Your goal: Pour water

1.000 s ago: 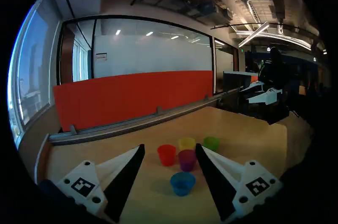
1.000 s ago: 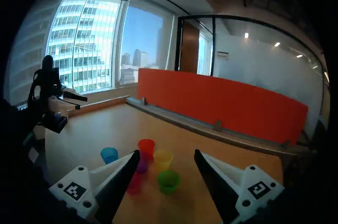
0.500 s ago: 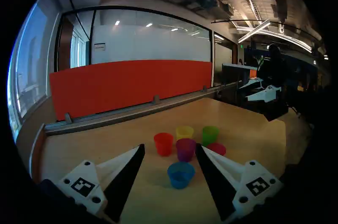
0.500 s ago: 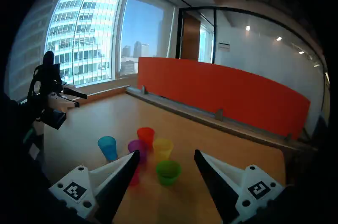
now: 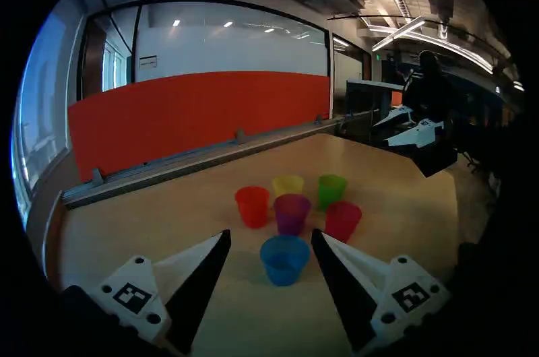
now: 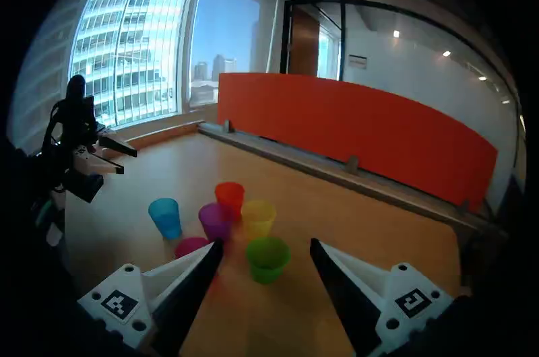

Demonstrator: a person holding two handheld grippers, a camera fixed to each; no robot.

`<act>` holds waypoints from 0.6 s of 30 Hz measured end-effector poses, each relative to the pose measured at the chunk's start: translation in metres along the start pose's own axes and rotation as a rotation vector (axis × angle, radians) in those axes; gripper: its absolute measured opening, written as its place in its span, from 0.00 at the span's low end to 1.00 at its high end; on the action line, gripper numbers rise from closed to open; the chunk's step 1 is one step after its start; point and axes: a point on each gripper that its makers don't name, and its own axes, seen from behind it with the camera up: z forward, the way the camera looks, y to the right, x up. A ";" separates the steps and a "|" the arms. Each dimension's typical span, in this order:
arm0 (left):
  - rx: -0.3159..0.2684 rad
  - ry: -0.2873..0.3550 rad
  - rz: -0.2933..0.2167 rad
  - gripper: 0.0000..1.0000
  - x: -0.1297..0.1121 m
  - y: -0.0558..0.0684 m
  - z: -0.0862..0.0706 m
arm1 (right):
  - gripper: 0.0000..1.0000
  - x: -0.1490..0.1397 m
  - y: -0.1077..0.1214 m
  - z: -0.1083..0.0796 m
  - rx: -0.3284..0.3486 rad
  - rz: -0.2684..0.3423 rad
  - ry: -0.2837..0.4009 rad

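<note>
Pouring is not yet begun: the left gripper (image 5: 270, 233) gapes wide and empty before the blue cup (image 5: 285, 261), the right gripper (image 6: 266, 242) likewise before the green cup (image 6: 267, 259)

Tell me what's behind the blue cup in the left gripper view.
The purple cup stands right behind the blue cup, red cup and pink cup flanking it, yellow cup and green cup farther back. The purple cup covers the yellow cup's lower part.
</note>
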 end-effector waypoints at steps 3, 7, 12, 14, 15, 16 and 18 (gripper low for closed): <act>-0.004 -0.017 0.000 0.88 -0.010 0.001 0.005 | 1.00 -0.006 0.000 0.004 0.000 0.002 -0.009; -0.010 -0.039 0.002 0.88 -0.023 0.002 0.011 | 1.00 -0.011 0.001 0.009 0.003 0.009 -0.019; -0.019 -0.075 0.010 0.88 -0.040 0.005 0.019 | 1.00 -0.017 0.001 0.014 0.006 0.016 -0.029; -0.024 -0.091 0.013 0.88 -0.047 0.006 0.022 | 1.00 -0.018 0.002 0.016 0.005 0.018 -0.032; -0.026 -0.099 0.015 0.88 -0.050 0.007 0.023 | 1.00 -0.019 0.003 0.017 0.005 0.019 -0.034; -0.029 -0.106 0.015 0.88 -0.054 0.007 0.025 | 1.00 -0.019 0.003 0.018 0.005 0.019 -0.035; -0.034 -0.122 0.018 0.88 -0.061 0.008 0.028 | 1.00 -0.021 0.004 0.021 0.006 0.019 -0.039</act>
